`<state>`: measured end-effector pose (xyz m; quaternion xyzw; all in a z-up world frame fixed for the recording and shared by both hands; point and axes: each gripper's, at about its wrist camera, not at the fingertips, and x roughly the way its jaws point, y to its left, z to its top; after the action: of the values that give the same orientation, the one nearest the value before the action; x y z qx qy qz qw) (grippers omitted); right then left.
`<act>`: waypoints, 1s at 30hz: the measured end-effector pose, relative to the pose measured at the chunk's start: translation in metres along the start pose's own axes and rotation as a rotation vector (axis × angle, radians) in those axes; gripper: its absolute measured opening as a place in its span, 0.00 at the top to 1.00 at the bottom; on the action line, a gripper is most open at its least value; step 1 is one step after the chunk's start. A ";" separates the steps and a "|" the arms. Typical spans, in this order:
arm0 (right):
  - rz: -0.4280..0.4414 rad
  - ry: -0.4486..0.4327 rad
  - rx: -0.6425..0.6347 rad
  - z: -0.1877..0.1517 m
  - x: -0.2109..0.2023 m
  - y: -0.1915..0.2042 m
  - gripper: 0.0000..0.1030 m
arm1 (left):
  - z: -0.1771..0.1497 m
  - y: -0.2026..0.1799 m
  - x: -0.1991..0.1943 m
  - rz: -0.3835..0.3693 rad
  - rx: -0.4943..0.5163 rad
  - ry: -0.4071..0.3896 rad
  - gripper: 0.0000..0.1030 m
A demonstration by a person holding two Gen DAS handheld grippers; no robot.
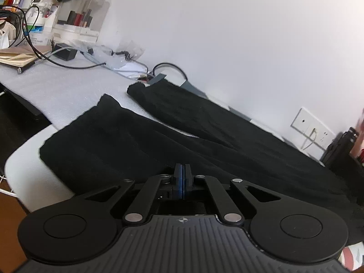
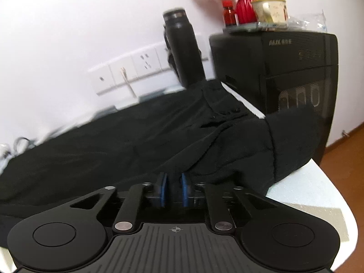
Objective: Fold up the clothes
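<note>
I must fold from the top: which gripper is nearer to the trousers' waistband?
Right. The right gripper sits beside the waistband; the left gripper is by the leg hems.

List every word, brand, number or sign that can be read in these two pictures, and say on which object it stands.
"AUX", followed by small characters too blurred to read: on the upper front of the black appliance.
Print on the white tub with the blue-green label: too small to read.
Pattern on the cream mug: blurred, no words readable.
Black trousers, wall sockets: no text.
</note>
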<state>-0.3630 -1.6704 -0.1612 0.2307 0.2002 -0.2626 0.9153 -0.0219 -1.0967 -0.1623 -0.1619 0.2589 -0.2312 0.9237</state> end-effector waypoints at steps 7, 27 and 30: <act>0.044 -0.100 0.002 -0.041 -0.065 -0.018 0.92 | -0.020 0.016 -0.059 -0.054 -0.058 -0.076 1.00; 0.020 -0.191 0.111 -0.065 -0.055 -0.017 0.67 | 0.004 -0.032 0.017 0.068 0.072 0.042 0.38; 0.005 -0.186 0.088 -0.062 -0.049 -0.013 0.54 | 0.003 -0.037 0.035 0.130 0.099 0.072 0.35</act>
<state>-0.4237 -1.6283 -0.1924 0.2455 0.1020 -0.2893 0.9196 -0.0062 -1.1456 -0.1589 -0.0906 0.2903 -0.1887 0.9337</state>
